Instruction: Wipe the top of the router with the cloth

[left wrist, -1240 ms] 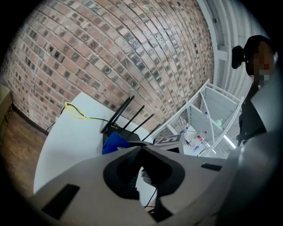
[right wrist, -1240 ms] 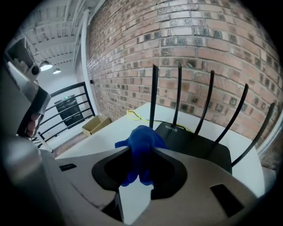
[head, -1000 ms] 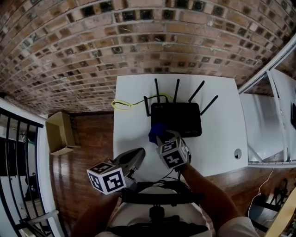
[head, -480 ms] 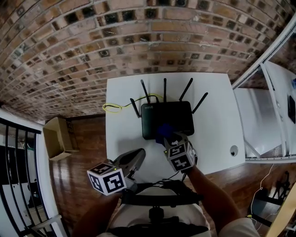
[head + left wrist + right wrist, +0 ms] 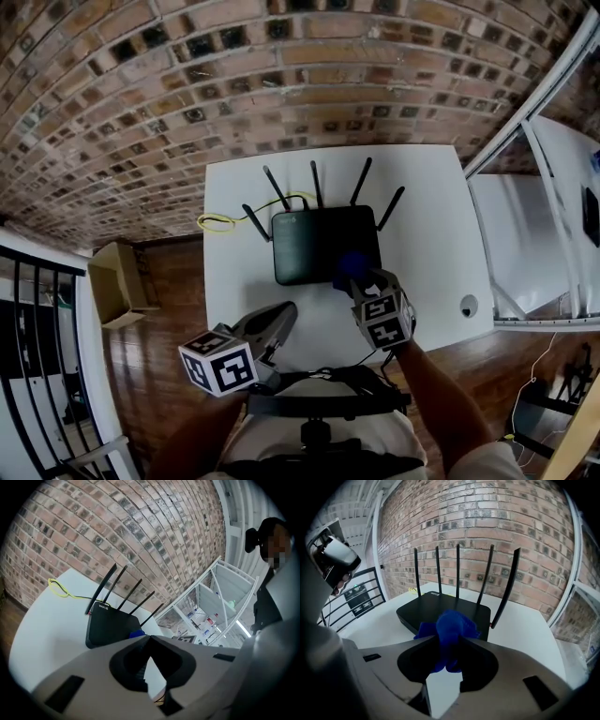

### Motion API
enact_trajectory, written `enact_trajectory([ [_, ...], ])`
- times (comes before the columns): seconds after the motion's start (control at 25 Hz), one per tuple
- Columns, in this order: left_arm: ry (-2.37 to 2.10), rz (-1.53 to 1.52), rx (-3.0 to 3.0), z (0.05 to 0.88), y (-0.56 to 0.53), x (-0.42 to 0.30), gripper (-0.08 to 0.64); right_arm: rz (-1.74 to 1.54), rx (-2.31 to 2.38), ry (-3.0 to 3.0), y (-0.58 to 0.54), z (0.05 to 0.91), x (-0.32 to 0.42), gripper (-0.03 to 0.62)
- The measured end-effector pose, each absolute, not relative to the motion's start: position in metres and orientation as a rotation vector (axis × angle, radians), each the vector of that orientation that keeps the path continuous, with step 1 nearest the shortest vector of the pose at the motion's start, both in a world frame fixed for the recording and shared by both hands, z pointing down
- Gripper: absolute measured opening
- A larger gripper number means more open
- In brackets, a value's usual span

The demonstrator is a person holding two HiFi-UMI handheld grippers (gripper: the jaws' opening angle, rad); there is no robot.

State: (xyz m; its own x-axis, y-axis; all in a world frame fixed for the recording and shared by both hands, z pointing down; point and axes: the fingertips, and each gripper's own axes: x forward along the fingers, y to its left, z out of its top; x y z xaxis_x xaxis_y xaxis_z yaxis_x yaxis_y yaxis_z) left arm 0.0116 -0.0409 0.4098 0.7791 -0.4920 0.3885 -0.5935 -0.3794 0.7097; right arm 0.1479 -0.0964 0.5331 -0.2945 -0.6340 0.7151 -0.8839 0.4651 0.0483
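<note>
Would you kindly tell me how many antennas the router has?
5 antennas, in a row along the router's back edge: one at each end and three between. None seems hidden.

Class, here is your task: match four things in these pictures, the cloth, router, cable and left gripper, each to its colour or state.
Things:
1. cloth
2. router
3. cable
4. left gripper

Colour or state:
A. black, with five antennas
B. yellow, lying on the table
C. shut, with nothing in it
D. blue, held by the right gripper

Pairs: 1-D, 2-A, 3-B, 4-C
</note>
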Motion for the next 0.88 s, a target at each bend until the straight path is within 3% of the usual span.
enact_trajectory([
  [0.88, -0.931, 0.151, 2.011, 0.412, -0.037, 0.073, 0.031, 0.602, 1.317, -2.005, -0.116, 0.537, 0.27, 0.135],
])
